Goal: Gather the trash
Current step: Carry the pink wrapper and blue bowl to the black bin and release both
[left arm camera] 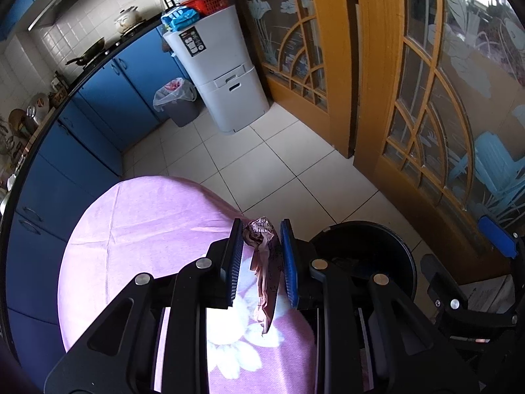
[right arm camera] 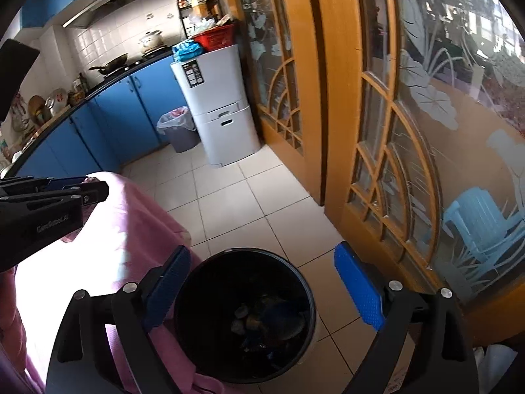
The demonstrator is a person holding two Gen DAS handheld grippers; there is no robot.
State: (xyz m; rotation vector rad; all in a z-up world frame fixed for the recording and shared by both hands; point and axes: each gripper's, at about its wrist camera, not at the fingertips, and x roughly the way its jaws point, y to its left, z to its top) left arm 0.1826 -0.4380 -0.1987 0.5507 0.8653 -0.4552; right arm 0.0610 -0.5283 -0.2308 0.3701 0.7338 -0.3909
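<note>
While crumpled wrapper is pinched in left gripper, jaws nearly closed, tail hangs loose over pink tablecloth; snag or slip risked. Black bin sits right of it, under right gripper, spread wide, empty; early release lands wrapper on cloth or floor.

Crumpled wrapper in left gripper (over pink cloth)
</note>
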